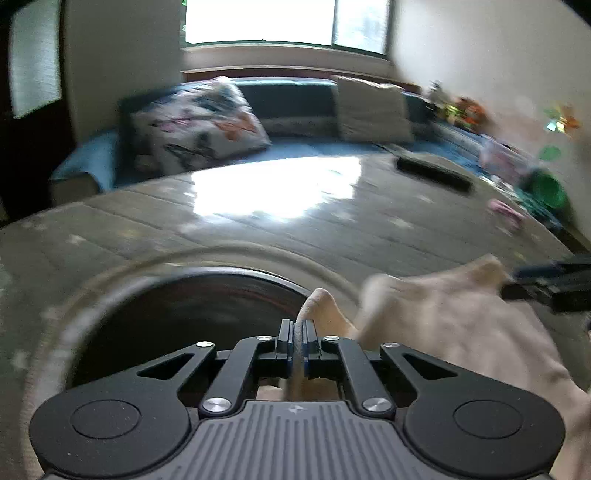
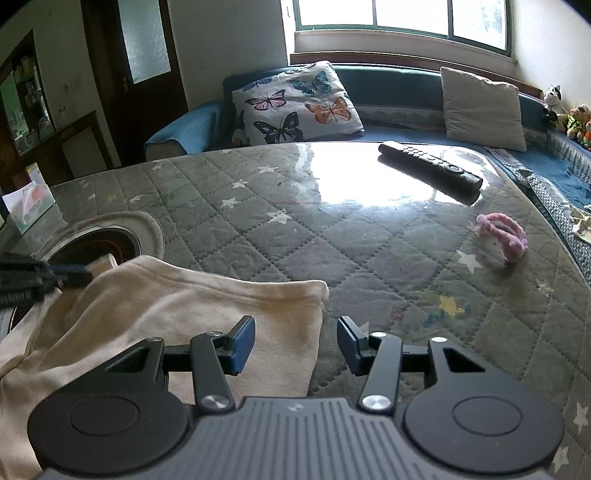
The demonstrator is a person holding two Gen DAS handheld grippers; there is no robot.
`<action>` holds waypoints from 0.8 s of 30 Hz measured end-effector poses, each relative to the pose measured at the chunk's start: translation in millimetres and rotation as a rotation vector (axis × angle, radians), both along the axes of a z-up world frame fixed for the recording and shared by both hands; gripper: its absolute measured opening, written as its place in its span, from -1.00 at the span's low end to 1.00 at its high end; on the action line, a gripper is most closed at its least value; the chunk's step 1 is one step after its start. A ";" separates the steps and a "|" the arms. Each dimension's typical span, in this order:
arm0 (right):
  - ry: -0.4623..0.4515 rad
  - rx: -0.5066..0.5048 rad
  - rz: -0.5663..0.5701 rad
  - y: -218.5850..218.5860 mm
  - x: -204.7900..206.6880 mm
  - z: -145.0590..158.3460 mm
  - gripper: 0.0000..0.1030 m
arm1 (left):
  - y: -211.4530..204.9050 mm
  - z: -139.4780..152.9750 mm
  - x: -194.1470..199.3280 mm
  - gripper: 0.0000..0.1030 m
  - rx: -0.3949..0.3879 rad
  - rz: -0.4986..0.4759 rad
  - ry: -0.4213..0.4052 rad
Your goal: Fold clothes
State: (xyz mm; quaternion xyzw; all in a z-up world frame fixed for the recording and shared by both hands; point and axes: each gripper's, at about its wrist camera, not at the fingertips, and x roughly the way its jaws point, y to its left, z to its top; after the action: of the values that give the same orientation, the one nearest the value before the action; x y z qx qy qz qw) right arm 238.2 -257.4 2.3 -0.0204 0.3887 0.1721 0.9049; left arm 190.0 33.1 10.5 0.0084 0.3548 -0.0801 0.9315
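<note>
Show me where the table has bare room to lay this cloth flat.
The widest bare stretch of the table lies between the cream cloth, the remote and the pink scrunchie. Another runs ahead of the open right gripper. The left is crowded: the round opening and the left gripper, shut on the cloth.

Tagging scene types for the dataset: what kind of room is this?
Most likely a home living room. A blue sofa with a butterfly cushion sits under a window, and a TV remote lies on the quilted, glass-topped table holding the cream garment.
</note>
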 end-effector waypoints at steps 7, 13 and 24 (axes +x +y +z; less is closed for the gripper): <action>0.008 -0.005 0.005 6.8 7.7 -3.9 -0.06 | 29.0 -3.2 9.0 -0.91 0.019 0.109 -0.002; 0.012 -0.035 0.015 17.6 22.1 -9.9 -0.27 | 40.2 -4.8 17.1 -0.91 0.035 0.123 -0.002; -0.020 -0.068 0.071 41.4 28.7 -3.0 -0.01 | 53.3 -7.7 18.5 -0.74 0.053 0.152 0.037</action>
State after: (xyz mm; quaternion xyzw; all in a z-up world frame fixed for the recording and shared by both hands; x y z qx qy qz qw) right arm 266.8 -216.0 -0.7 -0.0666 0.3845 0.1905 0.9008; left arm 208.5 86.4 2.9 0.0045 0.3734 0.0001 0.9277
